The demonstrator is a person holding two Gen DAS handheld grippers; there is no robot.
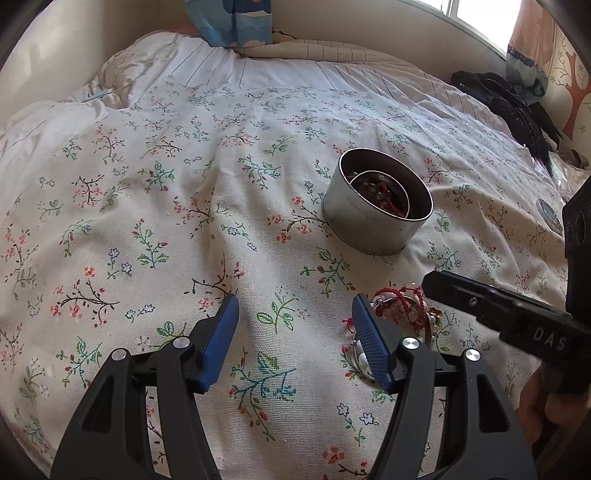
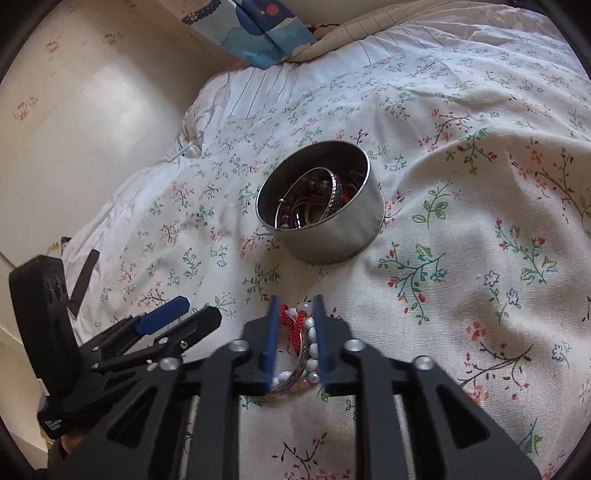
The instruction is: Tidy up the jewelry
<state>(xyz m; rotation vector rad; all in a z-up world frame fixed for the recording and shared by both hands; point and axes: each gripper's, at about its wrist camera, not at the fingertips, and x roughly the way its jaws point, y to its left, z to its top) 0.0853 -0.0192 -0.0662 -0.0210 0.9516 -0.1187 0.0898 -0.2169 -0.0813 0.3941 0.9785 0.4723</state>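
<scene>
A round metal tin (image 1: 376, 210) (image 2: 325, 221) stands on the floral bedspread (image 1: 184, 206), holding bangles and dark beaded pieces. Nearer to me a small jewelry pile (image 1: 402, 310) (image 2: 303, 332) lies on the cloth: red cord, white beads and a metal bangle. My right gripper (image 2: 295, 310) straddles that pile with narrow jaws, and a gap shows beside the left pad. From the left wrist view the right gripper (image 1: 436, 286) reaches in over the pile. My left gripper (image 1: 295, 306) (image 2: 201, 308) hangs open and empty just left of the pile.
A blue patterned cloth (image 1: 236, 22) leans at the bed's far side by the cream wall. A dark garment (image 1: 509, 107) lies at the right edge, with a small round lid-like disc (image 1: 550, 214) near it. A black strip (image 2: 85, 280) rests on the left of the bedspread.
</scene>
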